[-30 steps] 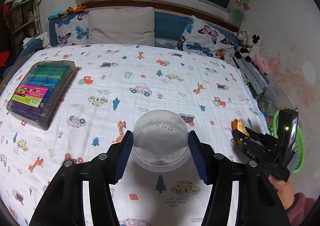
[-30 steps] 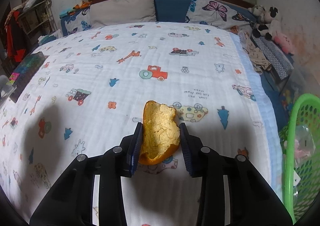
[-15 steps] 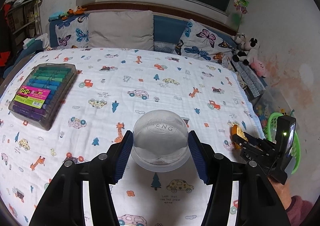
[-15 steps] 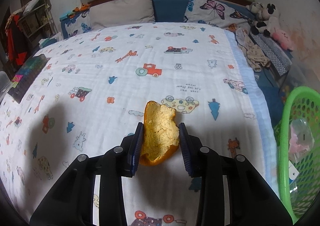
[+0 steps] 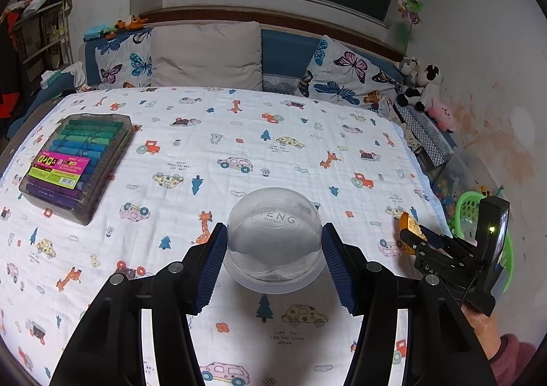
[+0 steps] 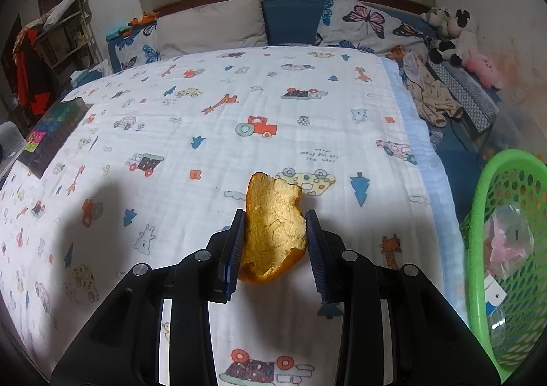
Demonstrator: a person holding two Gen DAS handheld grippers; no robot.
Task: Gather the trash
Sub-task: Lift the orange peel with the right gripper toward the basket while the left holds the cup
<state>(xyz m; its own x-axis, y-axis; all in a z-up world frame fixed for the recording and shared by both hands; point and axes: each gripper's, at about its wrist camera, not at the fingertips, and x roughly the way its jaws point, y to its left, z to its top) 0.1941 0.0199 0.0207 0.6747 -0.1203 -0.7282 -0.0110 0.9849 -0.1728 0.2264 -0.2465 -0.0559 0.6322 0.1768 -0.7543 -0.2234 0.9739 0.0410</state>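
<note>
We find the right gripper [image 6: 275, 242] clamped on orange peel [image 6: 273, 228]; the green basket [image 6: 478, 242] lies right. The left gripper [image 5: 273, 256] clasps a clear dome lid [image 5: 273, 239].

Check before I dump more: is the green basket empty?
Not empty: the green basket already holds clear plastic and pinkish scraps.

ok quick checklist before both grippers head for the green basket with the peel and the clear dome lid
1. Right gripper shut on the orange peel: ok.
2. Left gripper gripping the clear dome lid: ok, both pads touch its sides.
3. Green basket in view, beside the bed's right edge: ok.
4. Room in the basket: ok, only some trash at the bottom.
5. Marker case lies apart from both grippers: ok.
</note>
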